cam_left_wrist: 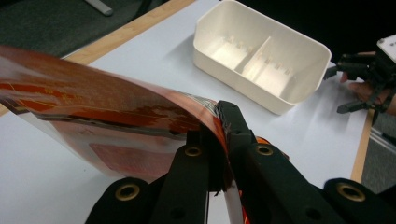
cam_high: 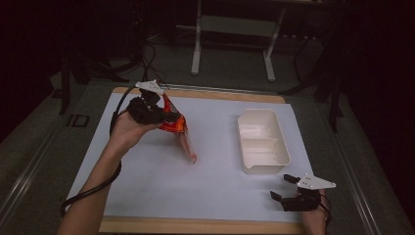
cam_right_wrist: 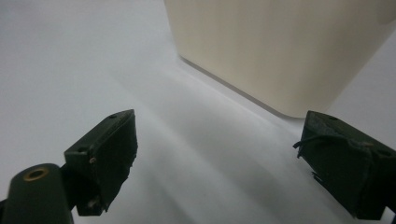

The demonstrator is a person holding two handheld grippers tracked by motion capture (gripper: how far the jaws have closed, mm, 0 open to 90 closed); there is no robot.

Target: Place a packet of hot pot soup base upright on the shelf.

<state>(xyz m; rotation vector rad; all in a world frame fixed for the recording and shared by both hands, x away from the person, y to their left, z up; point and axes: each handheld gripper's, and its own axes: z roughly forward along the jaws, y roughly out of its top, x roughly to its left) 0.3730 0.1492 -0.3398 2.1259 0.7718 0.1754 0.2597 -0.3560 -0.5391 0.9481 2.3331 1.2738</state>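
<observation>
The right tool (cam_high: pixel 283 188) rests at the near right of the surface (cam_high: pixel 147 186), jaws wide apart with nothing between them. Just beyond it stands the white tray (cam_high: pixel 281 147). At far left, the left tool (cam_high: pixel 164 113) is clamped on the orange packet (cam_high: pixel 175 125), which hangs with its lower tip near the surface.

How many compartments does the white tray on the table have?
2. The white tray is split by one divider wall: in the left gripper view, one compartment lies on the left of it and the other compartment on the right. Both look empty.
</observation>
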